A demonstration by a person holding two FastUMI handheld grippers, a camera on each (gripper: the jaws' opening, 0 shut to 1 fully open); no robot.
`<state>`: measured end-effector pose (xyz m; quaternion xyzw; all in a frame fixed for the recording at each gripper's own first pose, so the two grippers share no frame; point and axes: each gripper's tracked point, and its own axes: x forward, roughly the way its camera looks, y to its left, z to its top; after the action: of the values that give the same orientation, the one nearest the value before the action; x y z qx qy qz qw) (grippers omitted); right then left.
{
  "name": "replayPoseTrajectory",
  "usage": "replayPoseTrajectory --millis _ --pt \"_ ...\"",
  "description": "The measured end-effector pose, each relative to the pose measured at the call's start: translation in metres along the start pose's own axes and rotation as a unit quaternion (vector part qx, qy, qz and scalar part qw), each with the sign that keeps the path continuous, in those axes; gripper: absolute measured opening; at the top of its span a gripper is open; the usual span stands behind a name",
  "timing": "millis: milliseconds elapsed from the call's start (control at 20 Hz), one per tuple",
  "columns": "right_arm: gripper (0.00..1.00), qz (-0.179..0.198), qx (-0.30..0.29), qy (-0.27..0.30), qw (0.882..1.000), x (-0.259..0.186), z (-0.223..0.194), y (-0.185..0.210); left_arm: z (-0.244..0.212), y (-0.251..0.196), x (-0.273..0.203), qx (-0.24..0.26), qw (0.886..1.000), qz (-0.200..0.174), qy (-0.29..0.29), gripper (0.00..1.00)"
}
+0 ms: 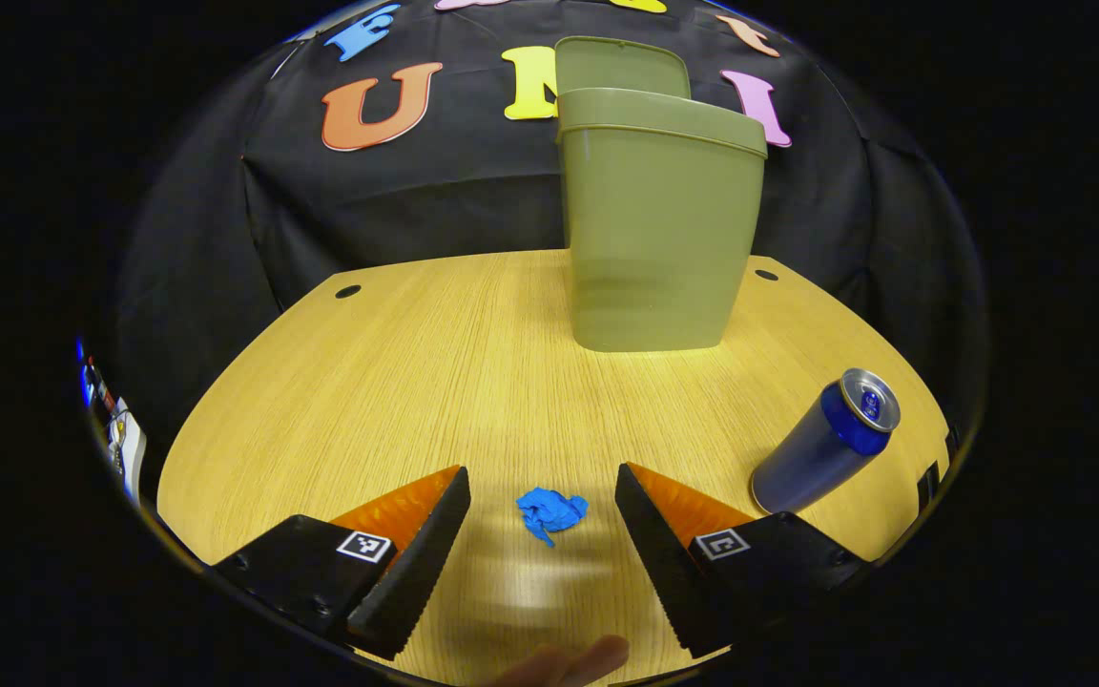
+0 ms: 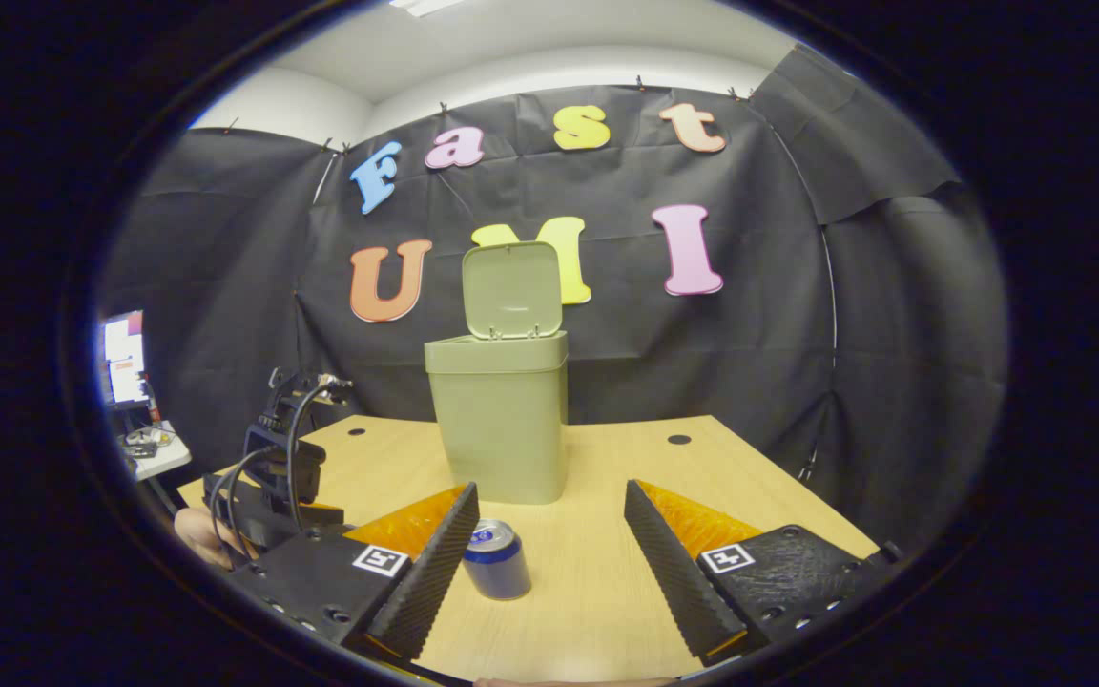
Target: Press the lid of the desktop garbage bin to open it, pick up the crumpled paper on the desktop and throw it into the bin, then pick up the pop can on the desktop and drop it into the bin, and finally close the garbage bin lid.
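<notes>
The green bin stands upright near the far side of the wooden table, in front of the black cloth wall. Its lid is already up and stands almost straight at the back edge of the bin, so the mouth is open.

The crumpled paper is a small blue ball that lies on the table nearer than the bin. In the left gripper view it sits between the two fingers of the left gripper, close to their tips. The fingers are spread wide and neither of them touches the paper; there is free table on both sides of it.

The can is blue with a silver top. It stands on the table to the right of the paper and well apart from the bin. In the right gripper view the can is between the fingers of the right gripper, nearer to the left finger. These fingers are also wide apart and hold nothing.

At the bottom edge of the left gripper view a fingertip of the person is seen. At the left of the right gripper view, the other gripper with its black cables is above the table edge.
</notes>
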<state>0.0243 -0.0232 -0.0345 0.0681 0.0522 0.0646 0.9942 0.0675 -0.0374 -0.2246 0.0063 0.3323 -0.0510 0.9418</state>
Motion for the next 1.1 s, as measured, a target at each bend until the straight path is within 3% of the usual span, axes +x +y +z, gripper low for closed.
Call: replayPoseTrajectory --millis 100,400,550,950,1000,1100 --pt "0.92 0.003 0.005 0.012 1.000 0.002 -0.008 0.000 -0.011 -0.007 0.003 -0.013 1.000 -0.013 0.021 0.98" --pt "0.95 -0.003 0.014 0.020 1.000 0.003 -0.009 -0.005 -0.021 -0.002 0.014 -0.013 0.999 0.001 0.034 0.94" --pt "0.95 -0.005 0.016 0.025 1.000 0.006 -0.012 -0.007 -0.034 -0.011 0.021 -0.027 0.997 -0.015 0.064 0.85" --pt "0.95 -0.014 0.016 0.035 0.999 0.011 -0.019 -0.013 -0.028 -0.003 0.029 -0.023 0.998 -0.019 0.047 0.74" --pt "0.95 -0.018 0.013 0.034 0.999 0.011 -0.020 -0.015 -0.028 -0.003 0.030 -0.020 0.999 -0.021 0.046 0.65" --pt "0.95 -0.019 0.019 0.034 0.999 0.013 -0.020 -0.016 -0.028 -0.003 0.031 -0.012 0.999 -0.024 0.043 0.60"
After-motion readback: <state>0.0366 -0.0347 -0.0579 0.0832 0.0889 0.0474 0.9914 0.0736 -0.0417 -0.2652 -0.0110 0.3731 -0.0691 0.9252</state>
